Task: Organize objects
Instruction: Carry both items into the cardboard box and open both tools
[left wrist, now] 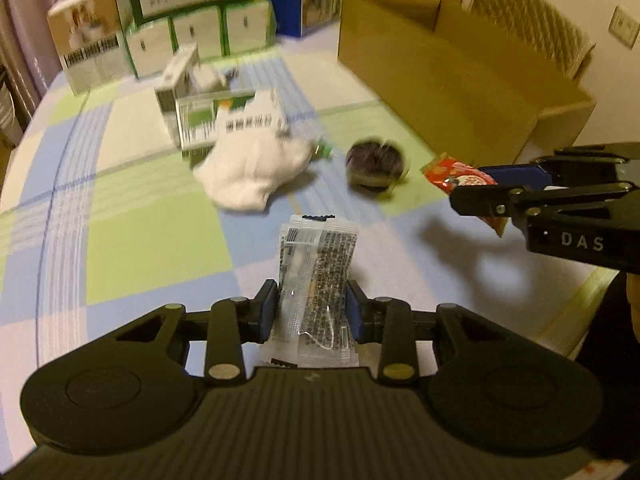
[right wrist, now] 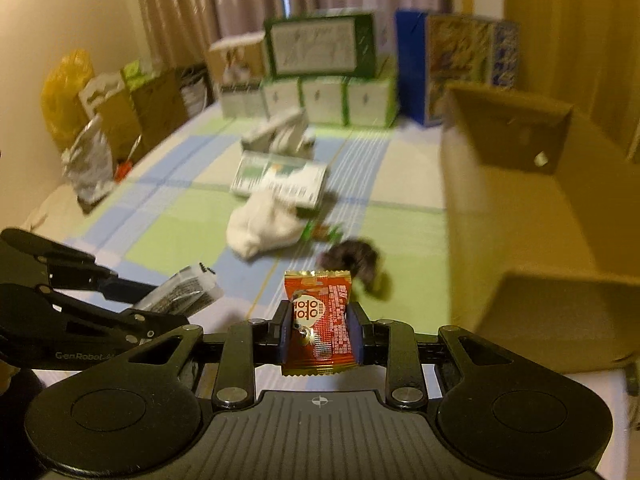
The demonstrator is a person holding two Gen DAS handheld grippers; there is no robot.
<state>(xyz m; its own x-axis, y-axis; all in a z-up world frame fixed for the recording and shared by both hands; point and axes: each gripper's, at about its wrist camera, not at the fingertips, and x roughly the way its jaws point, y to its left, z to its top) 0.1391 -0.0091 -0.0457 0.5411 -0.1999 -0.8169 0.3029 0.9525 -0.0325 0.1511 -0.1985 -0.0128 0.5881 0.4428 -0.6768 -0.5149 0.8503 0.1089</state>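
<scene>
While both grippers hang above the checked cloth (left wrist: 132, 240), the left gripper (left wrist: 312, 312) pinches a clear printed sachet (left wrist: 316, 276) across its middle, jaws nearly closed. Rightward, the right gripper (right wrist: 322, 330) clamps a red snack packet (right wrist: 320, 320) likewise, beside the open cardboard box (right wrist: 532, 216). Both look light, thin, crinkly and slippery; mid-body grips seem safest.

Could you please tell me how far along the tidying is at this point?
Nothing visibly packed yet; the cardboard box's inside is hidden. In hand: the left claw grips a clear packet, the right claw a red packet. Left on the bed: white socks, a dark round item and small cartons.
</scene>
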